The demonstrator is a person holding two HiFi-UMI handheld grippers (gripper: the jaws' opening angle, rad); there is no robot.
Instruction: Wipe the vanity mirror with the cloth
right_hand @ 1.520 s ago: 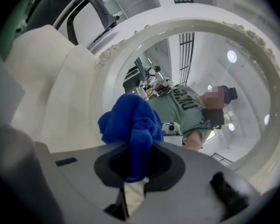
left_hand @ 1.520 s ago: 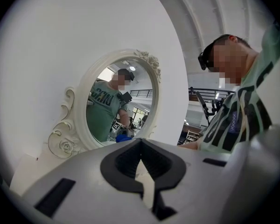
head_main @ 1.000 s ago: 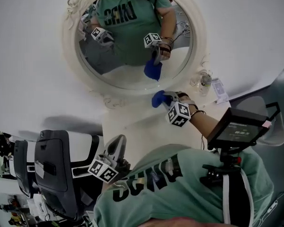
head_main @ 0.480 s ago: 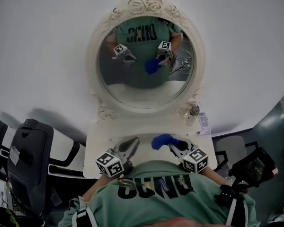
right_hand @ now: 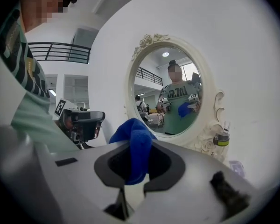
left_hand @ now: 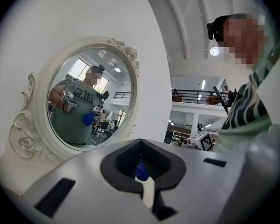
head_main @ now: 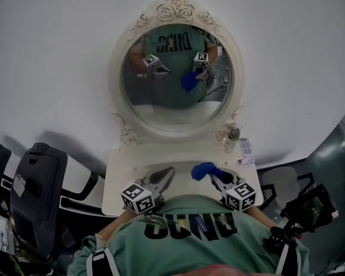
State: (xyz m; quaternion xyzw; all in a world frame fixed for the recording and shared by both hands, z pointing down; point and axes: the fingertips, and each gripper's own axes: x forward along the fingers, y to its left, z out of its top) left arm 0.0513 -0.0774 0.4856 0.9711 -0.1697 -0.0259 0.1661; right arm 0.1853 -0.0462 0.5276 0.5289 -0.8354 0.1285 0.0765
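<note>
A green T-shirt (head_main: 190, 243) bears dark lettering; grey left gripper (head_main: 165, 172) and right gripper (head_main: 214, 176) carry black-and-white marker cubes (head_main: 137, 198).

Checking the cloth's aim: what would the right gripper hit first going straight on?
Probably the mirror, near its frame's edge. The right gripper, shut on the cloth, has nothing else ahead, though depth is unclear.
</note>
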